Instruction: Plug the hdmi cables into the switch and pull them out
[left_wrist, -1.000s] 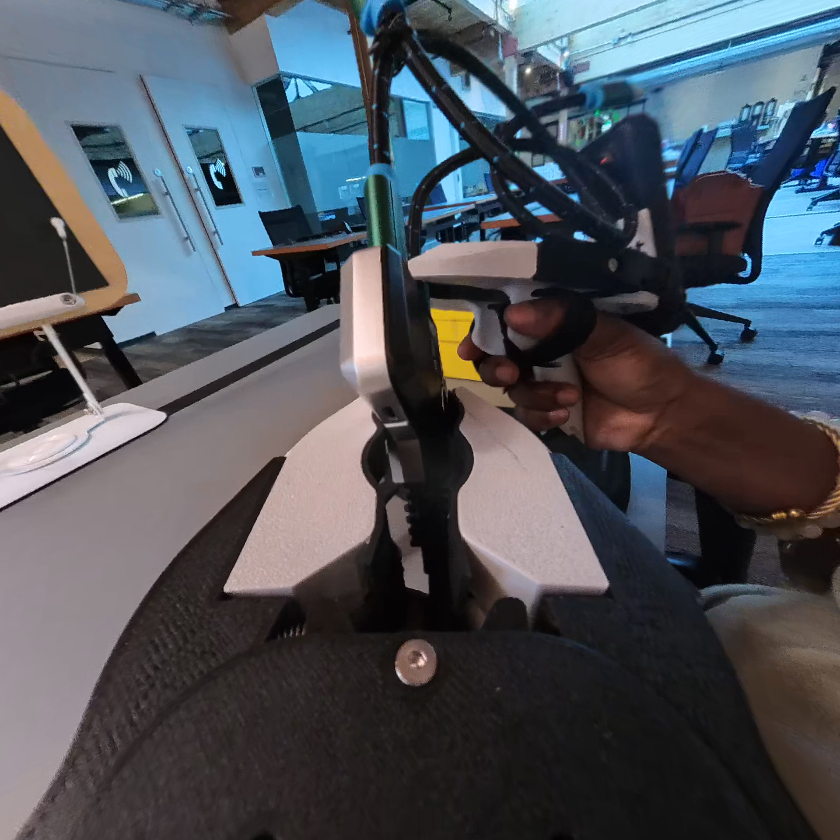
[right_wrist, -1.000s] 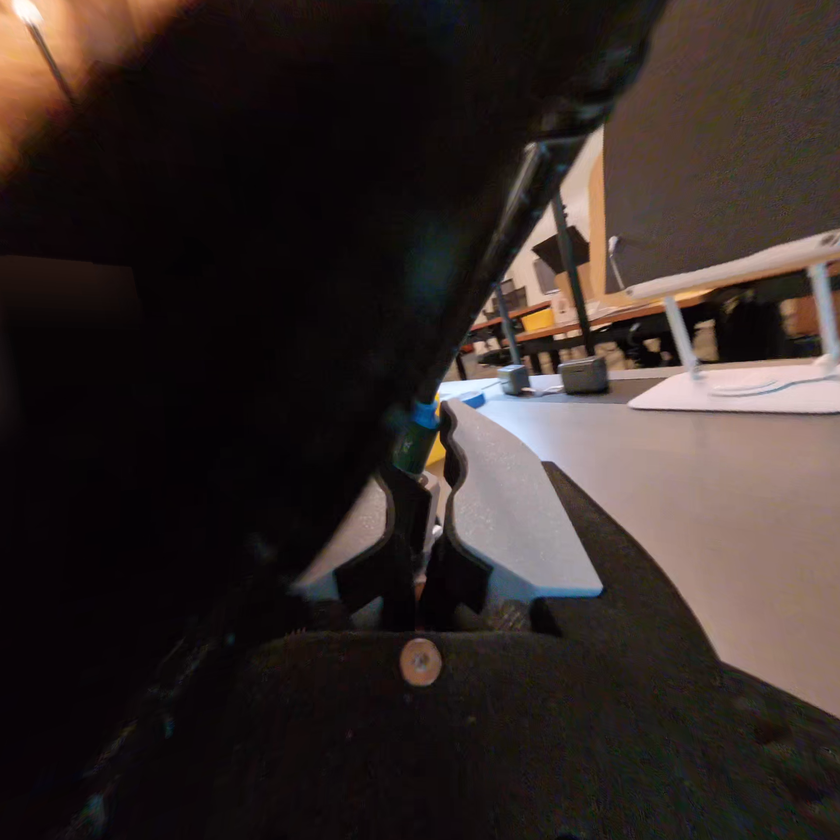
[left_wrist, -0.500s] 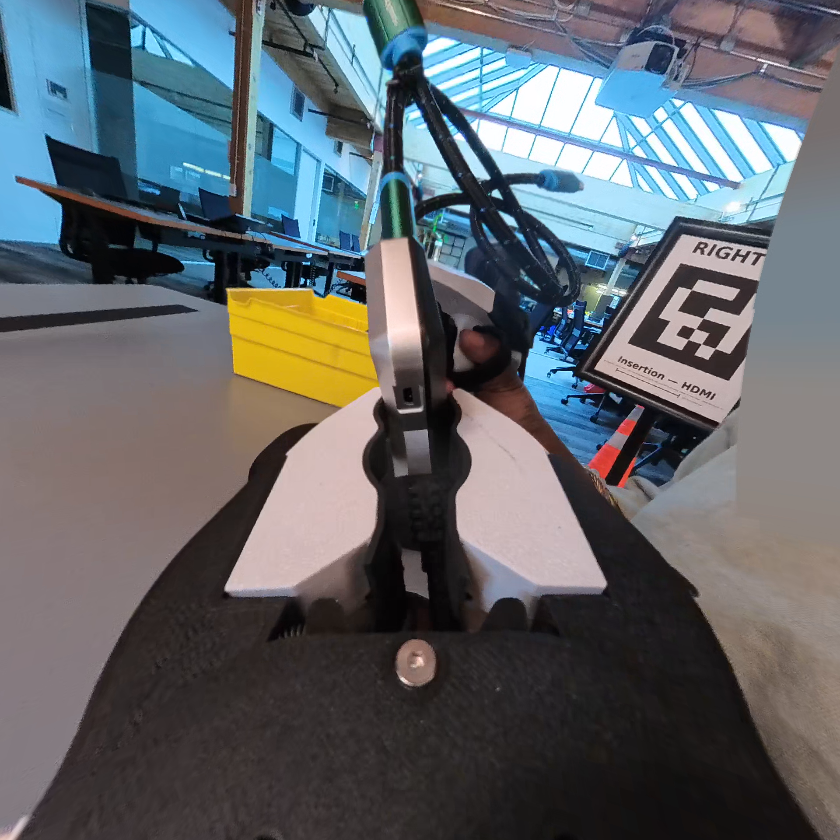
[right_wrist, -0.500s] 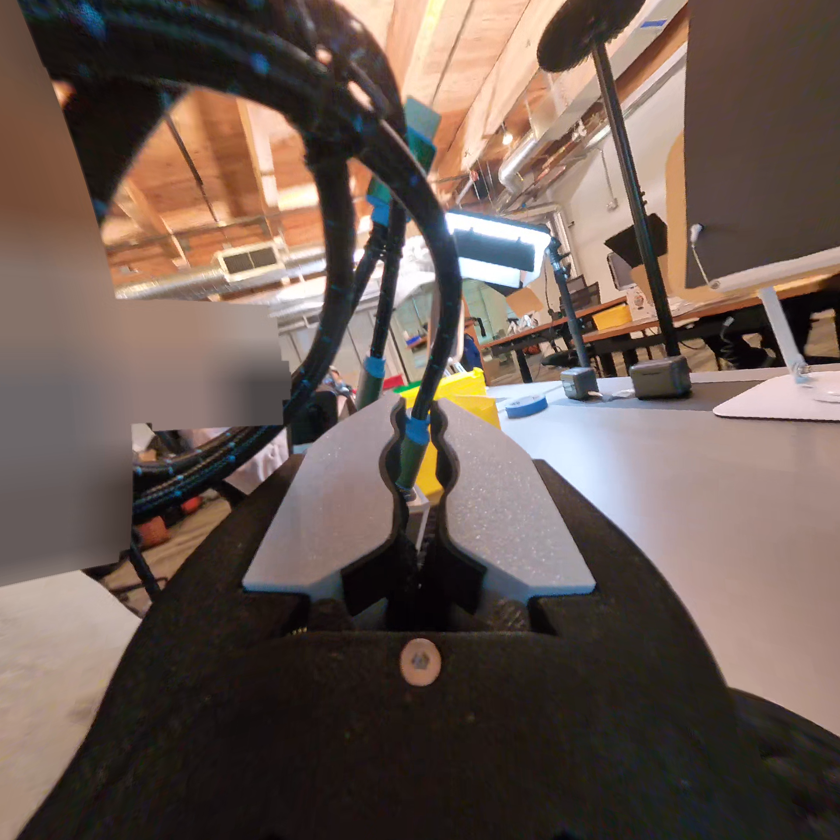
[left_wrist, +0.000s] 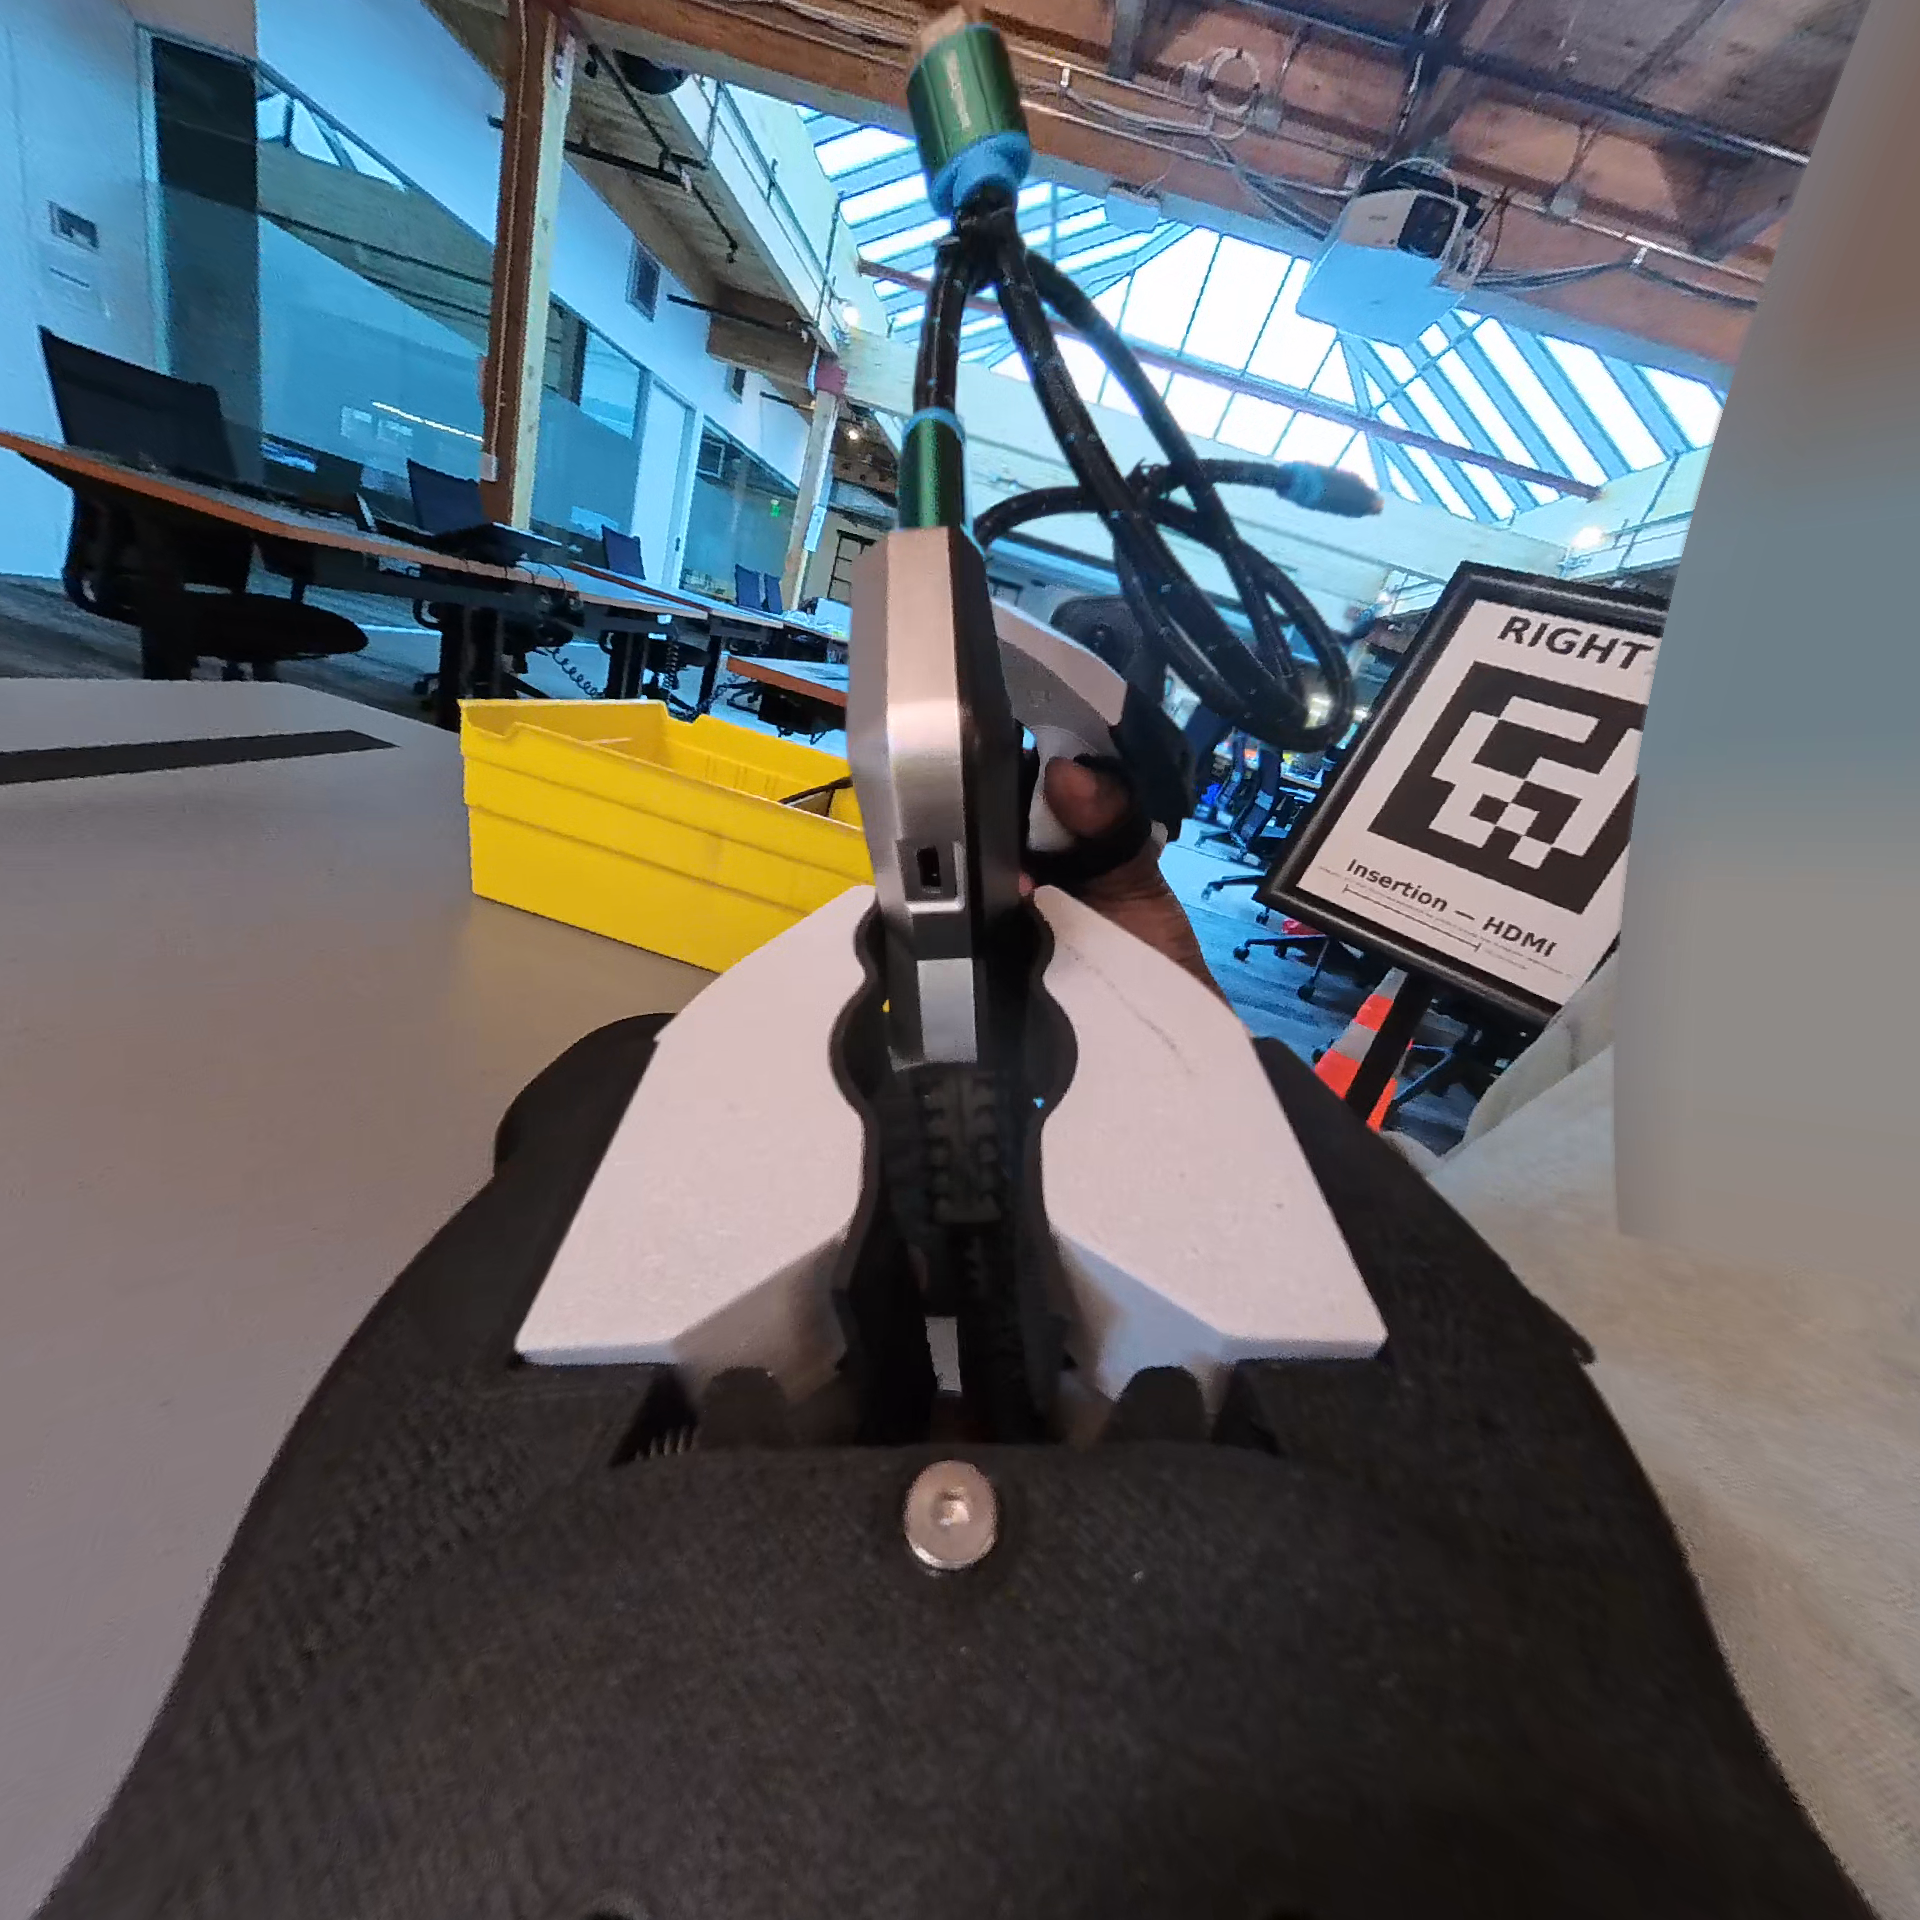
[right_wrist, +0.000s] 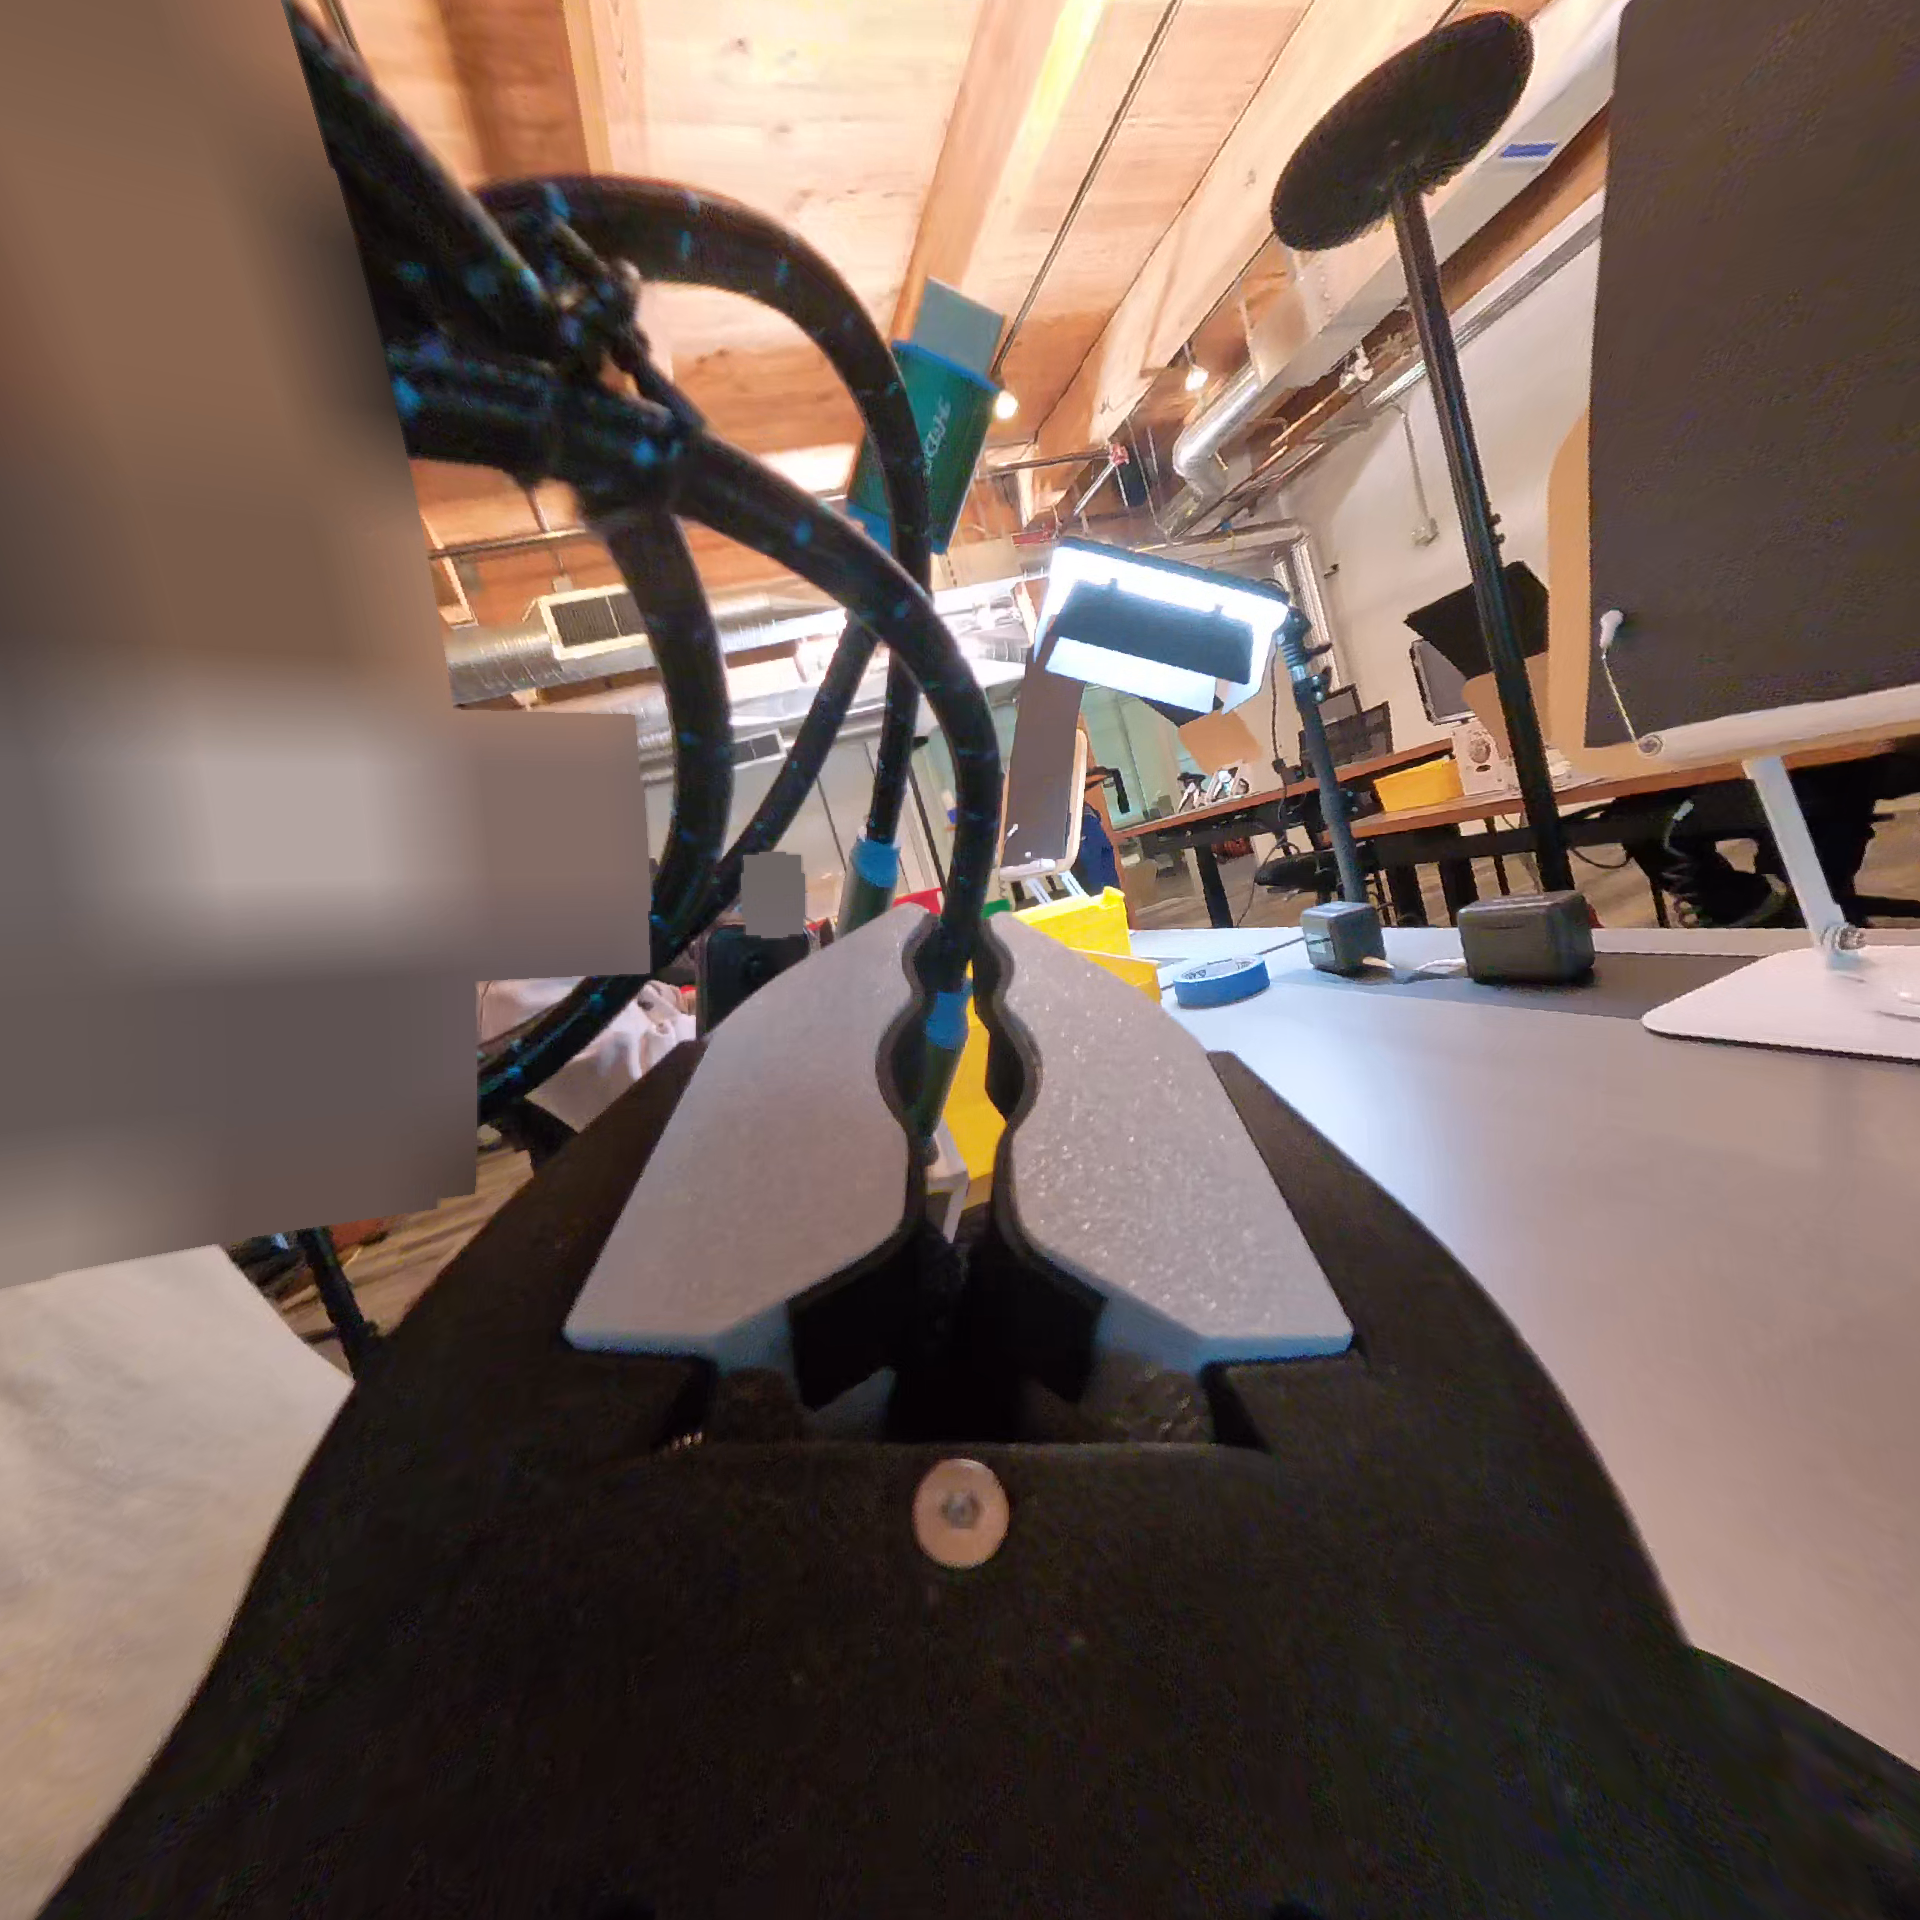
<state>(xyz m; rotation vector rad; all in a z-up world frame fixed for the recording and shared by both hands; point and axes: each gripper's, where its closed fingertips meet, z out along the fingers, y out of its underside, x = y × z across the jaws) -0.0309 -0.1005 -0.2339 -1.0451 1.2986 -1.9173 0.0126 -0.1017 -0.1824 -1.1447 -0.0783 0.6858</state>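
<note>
While the left claw (left_wrist: 951, 997) clamps the upright switch (left_wrist: 925, 748), the right claw (right_wrist: 961, 997) pinches a downward-pointing plug (right_wrist: 935, 1049)

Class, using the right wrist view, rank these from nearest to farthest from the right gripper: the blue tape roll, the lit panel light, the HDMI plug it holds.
1. HDMI plug, between the right gripper fingers.
2. Blue tape roll, on the table, right of the fingers.
3. Lit panel light, high behind the table.

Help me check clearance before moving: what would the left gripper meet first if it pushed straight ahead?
Probably the person's hand on the right gripper's handle, right behind the silver switch that the left gripper clamps; depth is uncertain.
</note>
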